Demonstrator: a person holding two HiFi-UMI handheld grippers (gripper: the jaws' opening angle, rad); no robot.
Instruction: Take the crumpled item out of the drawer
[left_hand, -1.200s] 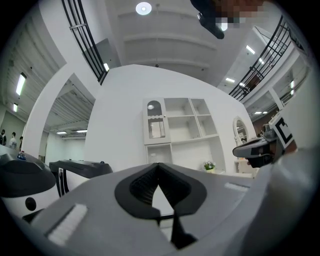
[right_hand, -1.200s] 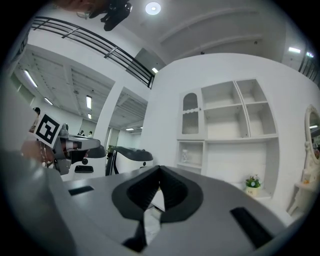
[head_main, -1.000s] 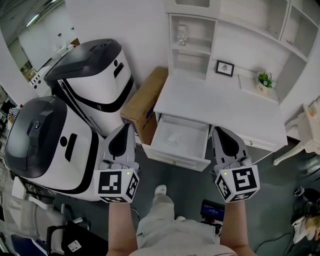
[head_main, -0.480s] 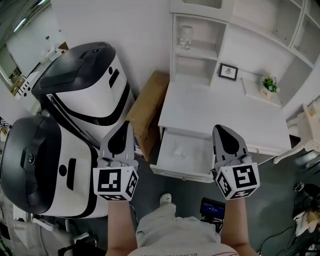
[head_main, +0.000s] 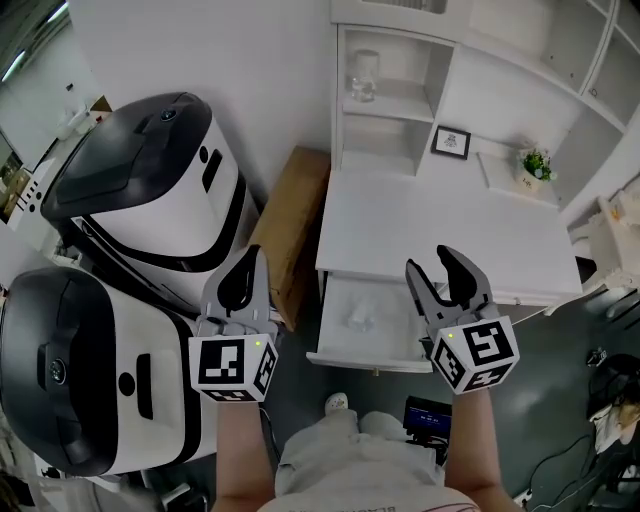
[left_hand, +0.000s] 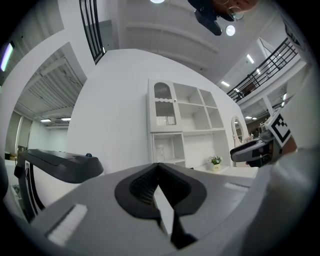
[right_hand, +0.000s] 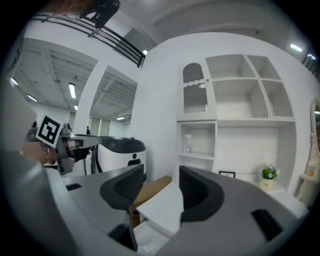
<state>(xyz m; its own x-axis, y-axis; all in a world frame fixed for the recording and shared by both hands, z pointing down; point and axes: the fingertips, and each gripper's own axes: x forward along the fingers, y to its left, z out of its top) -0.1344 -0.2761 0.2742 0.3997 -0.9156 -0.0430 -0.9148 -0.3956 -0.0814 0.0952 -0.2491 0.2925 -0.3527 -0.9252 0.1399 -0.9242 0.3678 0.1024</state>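
The white desk (head_main: 430, 225) has its drawer (head_main: 335, 352) pulled open. A crumpled white item (head_main: 358, 320) lies inside it. My right gripper (head_main: 432, 262) hovers over the drawer's right end; its jaws have just been opening and stand open with nothing between them. In the right gripper view the right gripper (right_hand: 161, 175) looks over the desk corner (right_hand: 162, 207) and down into the drawer (right_hand: 150, 239). My left gripper (head_main: 251, 258) is shut and empty, left of the drawer and above the floor beside the cardboard box. In the left gripper view the left gripper (left_hand: 159, 174) shows closed pads.
Two big white-and-black machines (head_main: 150, 190) (head_main: 70, 370) stand at the left. A cardboard box (head_main: 300, 215) leans between them and the desk. The shelf unit (head_main: 385, 110) holds a jar (head_main: 364, 76); a picture frame (head_main: 451, 142) and potted plant (head_main: 535, 163) sit on the desk.
Both grippers have moved forward toward the desk. The right gripper's jaws, shut in the earlier frames, now stand apart. The left gripper stays shut.
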